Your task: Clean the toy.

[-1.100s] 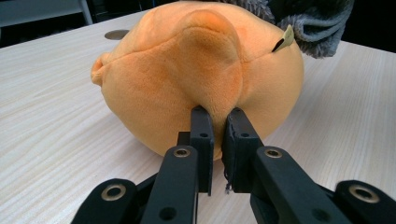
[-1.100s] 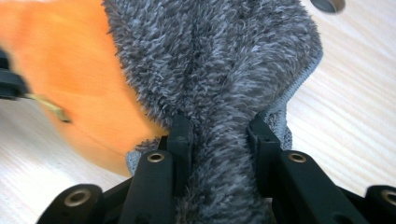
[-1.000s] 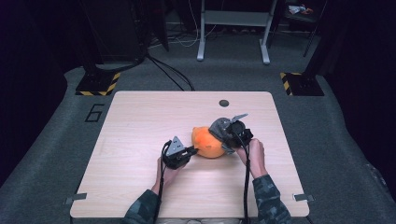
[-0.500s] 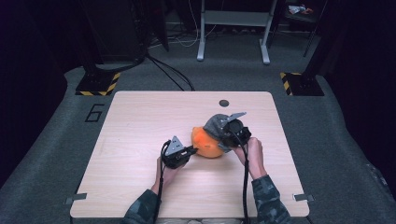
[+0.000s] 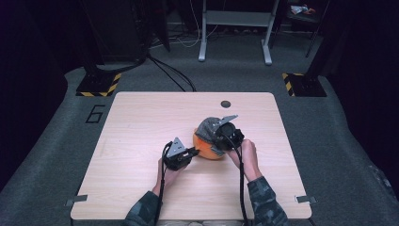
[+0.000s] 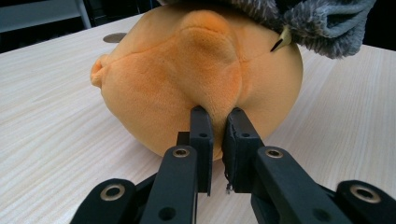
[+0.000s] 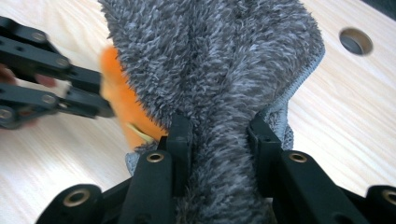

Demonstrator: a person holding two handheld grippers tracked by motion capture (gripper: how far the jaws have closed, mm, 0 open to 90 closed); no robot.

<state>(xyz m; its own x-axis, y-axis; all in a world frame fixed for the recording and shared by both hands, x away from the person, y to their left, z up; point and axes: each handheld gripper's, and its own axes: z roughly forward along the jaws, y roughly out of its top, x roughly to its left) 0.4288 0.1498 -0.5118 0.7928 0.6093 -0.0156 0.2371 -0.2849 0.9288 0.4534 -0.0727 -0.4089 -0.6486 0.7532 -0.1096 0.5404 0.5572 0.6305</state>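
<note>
High view shows a round orange plush toy (image 5: 208, 147) lying near the middle of the light wooden table (image 5: 141, 122), with a shaggy grey cloth (image 5: 210, 125) draped over its top and far side. Left gripper view gives the toy (image 6: 187, 79) close up: soft, smooth short pile, seamed down the middle, with a small nub sticking out at one side and a pale tag (image 6: 280, 44) poking from under the grey cloth (image 6: 327, 18) at its upper edge.

Both tongs are clenched. The left gripper (image 5: 190, 152) sits at the toy's near-left side; its jaws stand almost together and pinch a small fold of the orange plush between their pads (image 6: 201, 135). The right gripper (image 5: 221, 141) comes in from the toy's right; in the right gripper view its jaws stand further apart and grip a thick bunched fold of the grey cloth (image 7: 219, 93), the pads (image 7: 180, 135) pressing into the pile on either side.

Compared with a second ago, the left gripper has kept its place and its pinch, while the right gripper has shifted slightly and pulled the cloth further over the toy, so less orange shows.
</note>
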